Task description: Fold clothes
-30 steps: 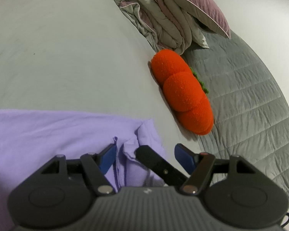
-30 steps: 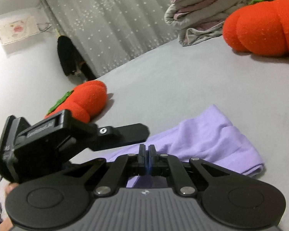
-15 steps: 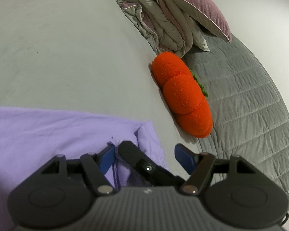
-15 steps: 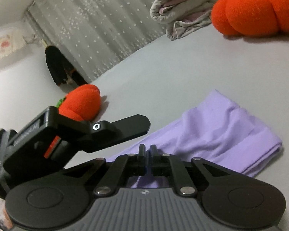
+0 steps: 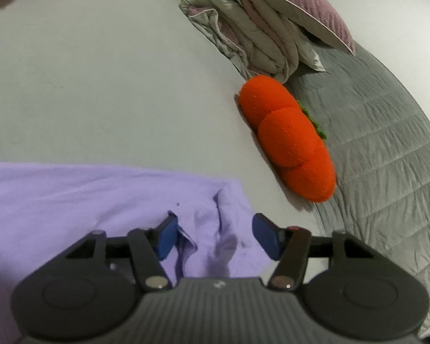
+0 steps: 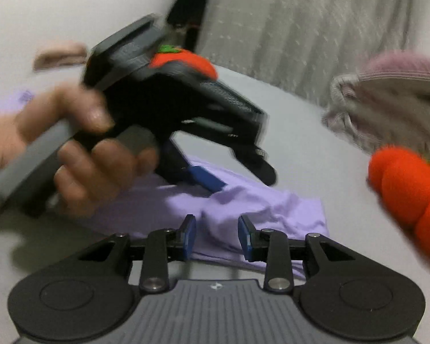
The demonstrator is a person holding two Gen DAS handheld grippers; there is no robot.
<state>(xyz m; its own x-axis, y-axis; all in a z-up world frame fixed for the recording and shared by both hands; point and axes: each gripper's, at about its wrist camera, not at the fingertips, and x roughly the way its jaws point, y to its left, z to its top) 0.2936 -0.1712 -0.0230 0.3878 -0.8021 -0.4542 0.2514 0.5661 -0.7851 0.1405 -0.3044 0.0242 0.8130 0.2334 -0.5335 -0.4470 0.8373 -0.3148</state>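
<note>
A lilac garment (image 5: 71,195) lies flat on the grey bed sheet (image 5: 100,86), its right end bunched in folds. My left gripper (image 5: 215,236) is open, its blue pads on either side of the bunched end, low over the cloth. In the right wrist view the same garment (image 6: 258,209) lies just ahead of my right gripper (image 6: 216,238), which is open and empty. The left gripper (image 6: 209,180), held in a hand, shows there above the cloth's left part.
An orange plush carrot (image 5: 289,140) lies right of the garment, against a grey quilted blanket (image 5: 387,149). A bundled duvet and mauve pillow (image 5: 272,34) sit behind it. Another orange plush (image 6: 183,60) and a curtain (image 6: 301,23) are at the far side.
My right gripper has opened and swung round to face the garment's bunched end. Its finger has left the left wrist view. The left gripper stays open over the cloth.
</note>
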